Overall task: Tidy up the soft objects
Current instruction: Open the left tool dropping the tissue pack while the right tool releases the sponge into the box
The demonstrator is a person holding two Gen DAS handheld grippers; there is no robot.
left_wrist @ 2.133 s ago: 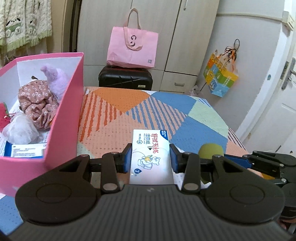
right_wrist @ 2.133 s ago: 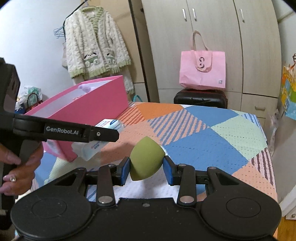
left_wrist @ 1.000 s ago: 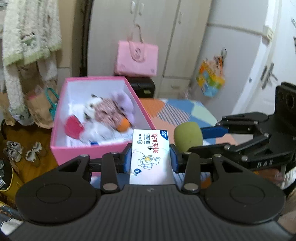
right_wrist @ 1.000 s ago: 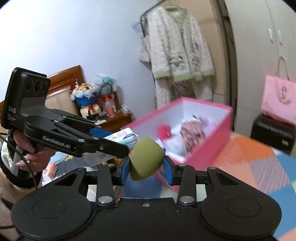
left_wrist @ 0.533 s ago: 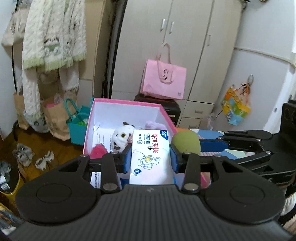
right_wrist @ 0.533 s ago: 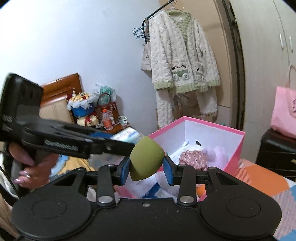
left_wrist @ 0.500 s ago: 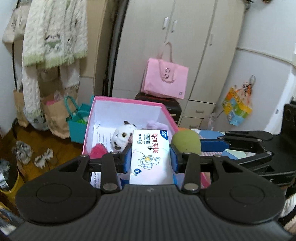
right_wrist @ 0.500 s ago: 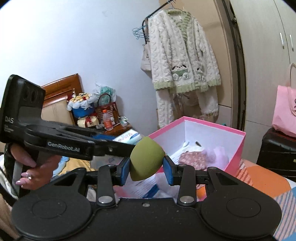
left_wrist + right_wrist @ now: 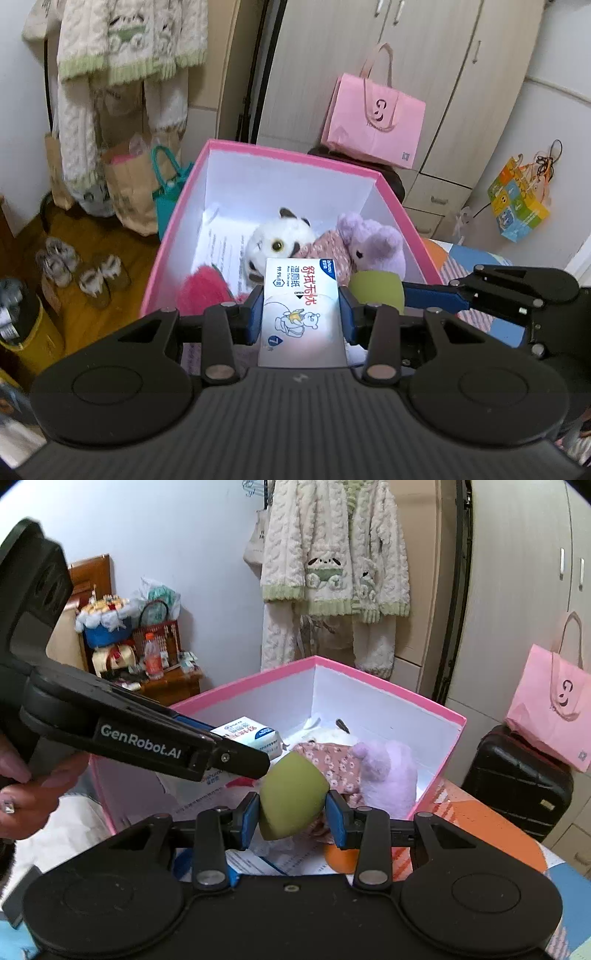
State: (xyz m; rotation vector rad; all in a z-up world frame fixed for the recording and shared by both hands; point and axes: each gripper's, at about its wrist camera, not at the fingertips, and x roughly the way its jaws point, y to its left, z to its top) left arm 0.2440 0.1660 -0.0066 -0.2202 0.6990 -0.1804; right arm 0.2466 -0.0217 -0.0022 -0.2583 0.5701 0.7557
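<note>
place: home bedroom | wardrobe [image 9: 406, 74]; hung cardigan [image 9: 332, 554]; patchwork bedspread [image 9: 476, 258]

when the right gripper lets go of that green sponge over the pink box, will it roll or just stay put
The green sponge looks soft and light, so it would probably drop gently. Its rounded teardrop shape might roll a little, but the plush toys crowding the pink box should likely stop it. The right gripper seems to pinch it only lightly.

"GenRobot.AI" stands in white letters along the side of the left tongs [image 9: 236, 760]. The wipes pack [image 9: 301, 310] carries red Chinese characters, a blue corner tag, a bear drawing and a "7". The pink bag [image 9: 373, 127] bears a curled logo, unreadable.
</note>
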